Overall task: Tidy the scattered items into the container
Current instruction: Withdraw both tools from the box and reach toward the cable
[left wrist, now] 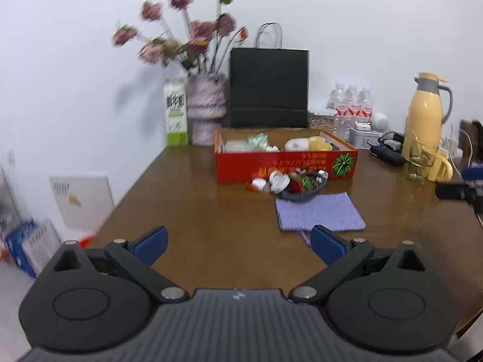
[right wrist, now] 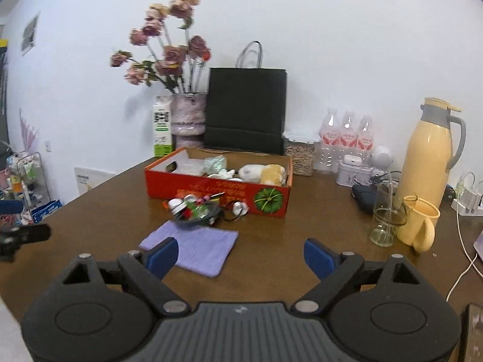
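Two grippers, left [left wrist: 238, 246] and right [right wrist: 241, 256], jaws apart; one red box [left wrist: 283, 163], one purple cloth [left wrist: 320, 215].

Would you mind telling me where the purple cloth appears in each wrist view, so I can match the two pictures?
Left wrist view: the purple cloth lies right of centre, just beyond the left gripper's right-hand finger.
Right wrist view: the purple cloth lies left of centre, partly behind the right gripper's left-hand finger.
Shared landmark: the red box stands behind the cloth in both views.
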A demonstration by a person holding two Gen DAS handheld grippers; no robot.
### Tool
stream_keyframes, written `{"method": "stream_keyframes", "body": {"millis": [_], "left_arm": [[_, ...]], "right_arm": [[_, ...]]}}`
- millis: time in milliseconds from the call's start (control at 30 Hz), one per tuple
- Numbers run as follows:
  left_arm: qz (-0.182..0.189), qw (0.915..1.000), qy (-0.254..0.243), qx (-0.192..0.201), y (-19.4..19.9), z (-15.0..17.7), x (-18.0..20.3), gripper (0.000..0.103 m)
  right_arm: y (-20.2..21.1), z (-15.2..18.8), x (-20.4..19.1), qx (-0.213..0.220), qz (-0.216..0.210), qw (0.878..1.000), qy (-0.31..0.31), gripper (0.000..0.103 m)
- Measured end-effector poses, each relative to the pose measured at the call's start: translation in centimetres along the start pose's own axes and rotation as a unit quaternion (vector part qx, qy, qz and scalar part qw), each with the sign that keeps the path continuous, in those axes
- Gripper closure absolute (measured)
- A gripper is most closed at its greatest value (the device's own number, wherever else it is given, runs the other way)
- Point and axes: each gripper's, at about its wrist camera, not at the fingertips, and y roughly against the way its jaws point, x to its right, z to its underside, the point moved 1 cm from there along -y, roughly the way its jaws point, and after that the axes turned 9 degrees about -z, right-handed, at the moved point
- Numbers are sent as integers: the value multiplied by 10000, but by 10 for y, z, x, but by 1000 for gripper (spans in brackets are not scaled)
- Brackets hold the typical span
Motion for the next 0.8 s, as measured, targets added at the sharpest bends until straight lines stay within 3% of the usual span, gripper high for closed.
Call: {"method": "stream_keyframes", "body": {"millis": [133, 200, 400, 533, 800], "left_arm": [[234, 9976, 315, -575, -13, 22, 9, 1], [287, 9967, 414, -642, -14, 27, 15, 1], [303, 9986, 28, -423, -6, 37, 39, 1], [429, 9974, -278, -505, -7, 44, 54, 1], [368, 9975, -262, -540, -16, 46, 53, 1]], "right_arm": [[11, 33, -26, 174, 244, 9979, 574, 13], [13, 47, -35, 137, 268, 9972, 690, 13], [10, 68, -44, 67, -201, 9988, 449, 13], [1, 70, -42, 95, -33, 9992, 391, 13], [-2, 72, -24, 153, 121, 9998, 9, 13]]}}
